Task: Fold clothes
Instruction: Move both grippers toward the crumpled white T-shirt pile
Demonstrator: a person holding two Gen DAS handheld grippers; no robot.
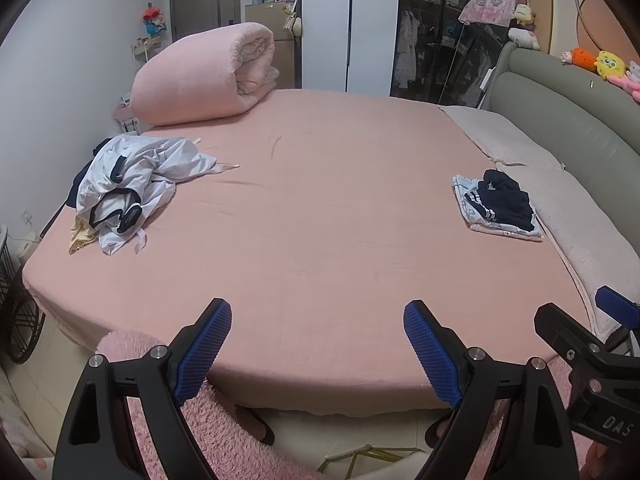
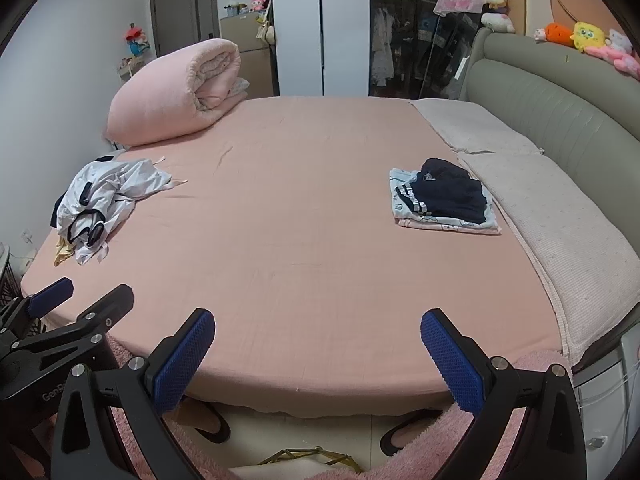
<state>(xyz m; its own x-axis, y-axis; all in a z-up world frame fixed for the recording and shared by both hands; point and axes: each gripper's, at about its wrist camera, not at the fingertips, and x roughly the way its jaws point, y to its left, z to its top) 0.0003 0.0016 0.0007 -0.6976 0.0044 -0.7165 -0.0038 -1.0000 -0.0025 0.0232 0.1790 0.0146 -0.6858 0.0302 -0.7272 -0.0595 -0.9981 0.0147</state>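
Two black hand-held grippers with blue textured pads, both held low at the near edge of a bed covered in a smooth pink sheet [image 1: 320, 208]. Left gripper [image 1: 318, 354] at the bottom centre of the left wrist view, jaws spread wide apart, nothing between them, pads [image 1: 206, 354] hanging over the sheet's front edge. Right gripper [image 2: 318, 360] at the bottom centre of the right wrist view, likewise spread wide and empty; also visible at the lower right edge of the left wrist view, just beside the left one.

Crumpled heap of white clothes with dark trim [image 1: 128, 190] at the left of the frame, on the sheet near the bed's left edge, a pale yellow garment [image 1: 82, 234] poking out from beneath it. Well apart, at the right of the frame, a folded stack: dark navy garment with white stripes [image 2: 450, 196] lying on a light blue printed garment [image 2: 404, 200], just beside a pale pink knitted blanket [image 2: 560, 232] running along a grey-green padded headboard [image 2: 560, 108].

Rolled pink quilt [image 1: 200, 76] in the upper left, resting on the bed's far corner. Plush toys [image 2: 584, 38] lined along the headboard top in the upper right. Fluffy pink rug [image 1: 224, 432] and dark slippers [image 2: 216, 428] on the floor below the bed edge, at the bottom of the frame.
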